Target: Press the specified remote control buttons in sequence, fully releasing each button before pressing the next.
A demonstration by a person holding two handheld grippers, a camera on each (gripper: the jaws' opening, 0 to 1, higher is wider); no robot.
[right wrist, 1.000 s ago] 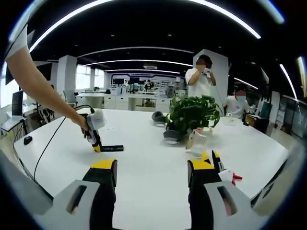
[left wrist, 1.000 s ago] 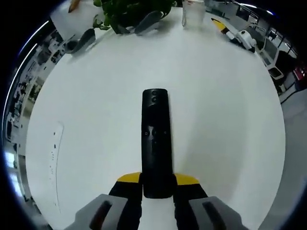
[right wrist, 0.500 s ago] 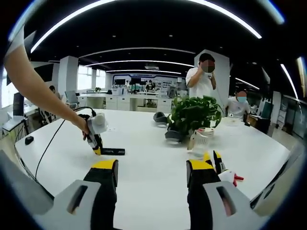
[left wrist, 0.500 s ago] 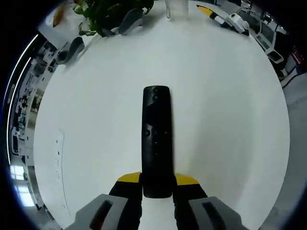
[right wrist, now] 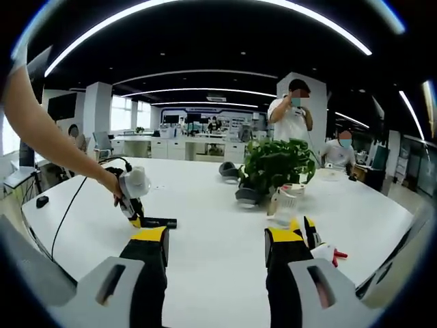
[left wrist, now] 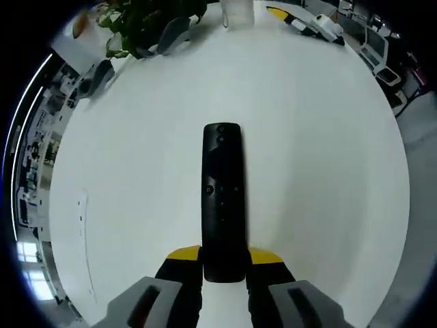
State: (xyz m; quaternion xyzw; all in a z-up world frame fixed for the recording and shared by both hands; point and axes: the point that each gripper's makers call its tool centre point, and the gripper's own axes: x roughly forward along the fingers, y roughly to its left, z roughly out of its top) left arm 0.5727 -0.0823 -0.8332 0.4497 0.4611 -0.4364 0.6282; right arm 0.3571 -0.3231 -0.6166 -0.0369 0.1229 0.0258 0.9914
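A black remote control [left wrist: 222, 198] points away from me over the white table [left wrist: 321, 137], its near end clamped between my left gripper's [left wrist: 224, 263] yellow-tipped jaws. Small buttons run along its top face. In the right gripper view a person's hand holds that left gripper [right wrist: 131, 205] low over the table at the left, and the remote [right wrist: 158, 222] sticks out of it to the right. My right gripper [right wrist: 215, 239] hovers in front of the table, open, with nothing between its jaws.
A potted plant [right wrist: 276, 164] stands mid-table with grey pads [right wrist: 229, 169] and a clear cup [right wrist: 283, 203] beside it. A spare yellow-and-white tool [right wrist: 321, 249] lies at the right. People stand behind the table. A black cable [right wrist: 68, 205] trails from the left gripper.
The left gripper with the remote has dropped slightly lower toward the table in the right gripper view. The remote stays clamped. The left gripper view has shifted with the hand.
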